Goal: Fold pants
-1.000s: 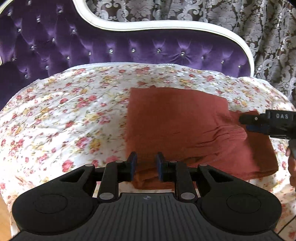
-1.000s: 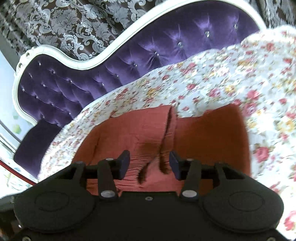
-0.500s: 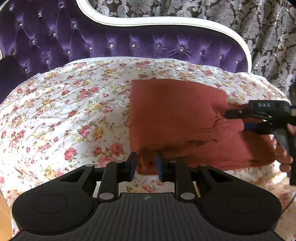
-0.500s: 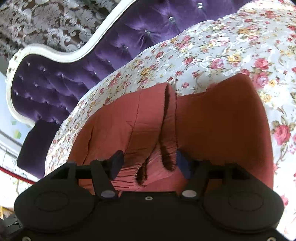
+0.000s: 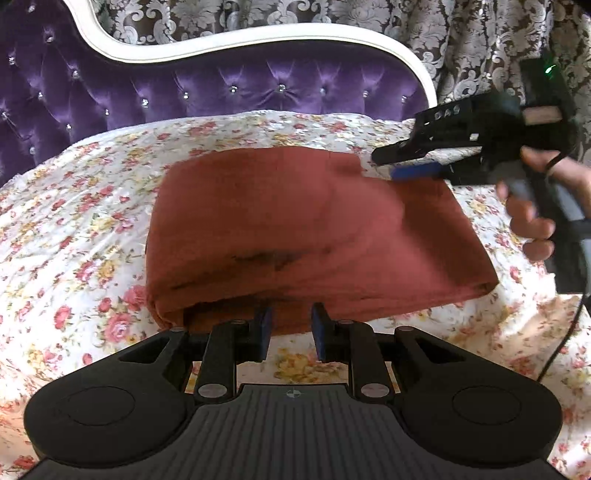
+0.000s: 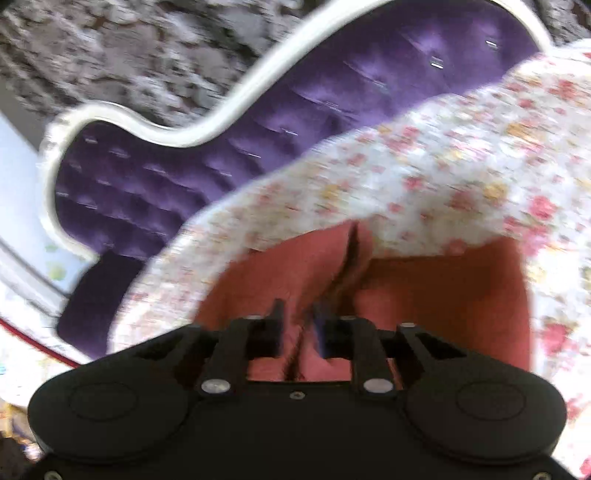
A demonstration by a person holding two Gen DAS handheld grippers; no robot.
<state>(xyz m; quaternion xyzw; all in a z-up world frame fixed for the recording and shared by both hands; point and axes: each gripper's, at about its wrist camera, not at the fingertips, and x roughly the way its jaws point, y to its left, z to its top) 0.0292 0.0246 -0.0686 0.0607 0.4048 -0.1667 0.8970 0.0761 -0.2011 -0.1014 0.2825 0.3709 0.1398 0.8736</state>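
Observation:
The rust-red pants lie folded into a thick rectangle on the floral bedsheet. My left gripper sits at the near edge of the fold, its jaws a little apart with nothing between them. My right gripper is at the far right corner of the pants, lifted above the bed. In the blurred right wrist view the right gripper has narrowed around a raised fold of the pants; whether it grips the cloth is unclear.
A purple tufted headboard with a white frame runs behind the bed. Patterned grey curtains hang beyond it. The person's hand holds the right gripper's handle, with a cable trailing down.
My right gripper has lifted off the pants toward the far right corner and its jaws have narrowed. My left gripper has drawn back to the near edge. The pants look more bundled.

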